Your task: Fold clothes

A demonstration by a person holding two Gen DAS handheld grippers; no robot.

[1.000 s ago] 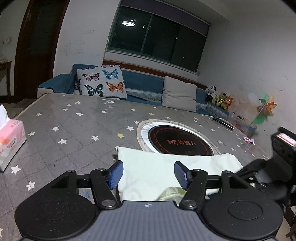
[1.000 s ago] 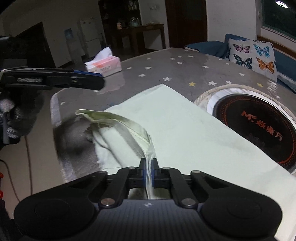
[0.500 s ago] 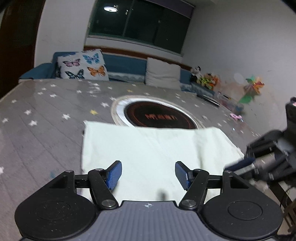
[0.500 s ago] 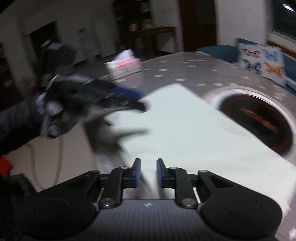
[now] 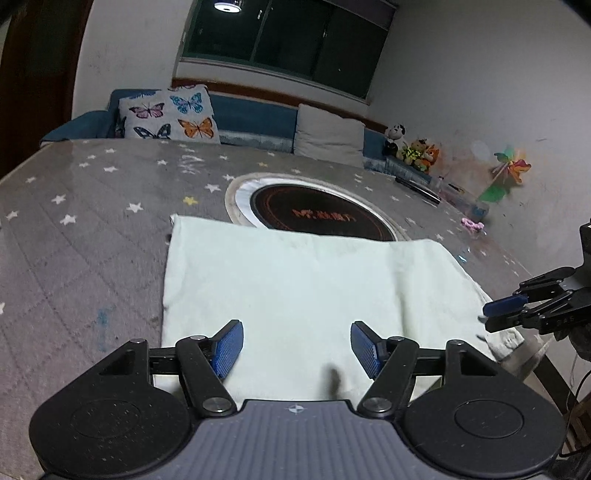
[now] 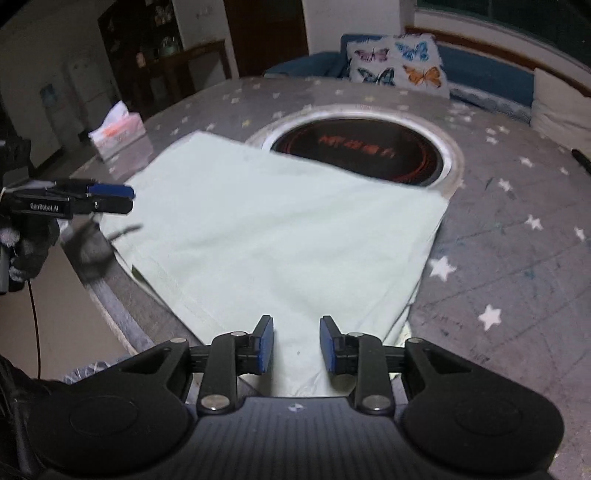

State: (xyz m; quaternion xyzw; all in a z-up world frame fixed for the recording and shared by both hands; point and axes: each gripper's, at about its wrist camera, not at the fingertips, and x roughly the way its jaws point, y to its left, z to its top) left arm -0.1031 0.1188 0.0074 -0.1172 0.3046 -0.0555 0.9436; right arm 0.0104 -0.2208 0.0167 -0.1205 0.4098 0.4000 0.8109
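Grey star-patterned surface point(image 5: 92, 236) with a round dark cooktop point(image 5: 317, 216) set in its middle. Tissue box point(image 6: 117, 127) near the left edge. Along the far side, a blue sofa point(image 5: 255, 123) carrying a butterfly cushion point(image 5: 168, 118) and a plain pale cushion point(image 5: 328, 134). Plush toys point(image 5: 413, 147) at the far right, a colourful pinwheel point(image 5: 508, 171) against the right wall. Dark window point(image 5: 288, 35) above.

Garment point(image 5: 288, 295): pale cloth, matt, soft weave, stitched hem near edge. Table cover point(image 5: 92, 229): grey star print, glossy film, glare far side. Round inset point(image 5: 317, 214): dark glossy glass, metal ring. Gripper pads point(image 5: 227, 345): blue, ribbed. Gripper bodies: matt black plastic. Tissue pack point(image 6: 118, 127): shiny wrap.
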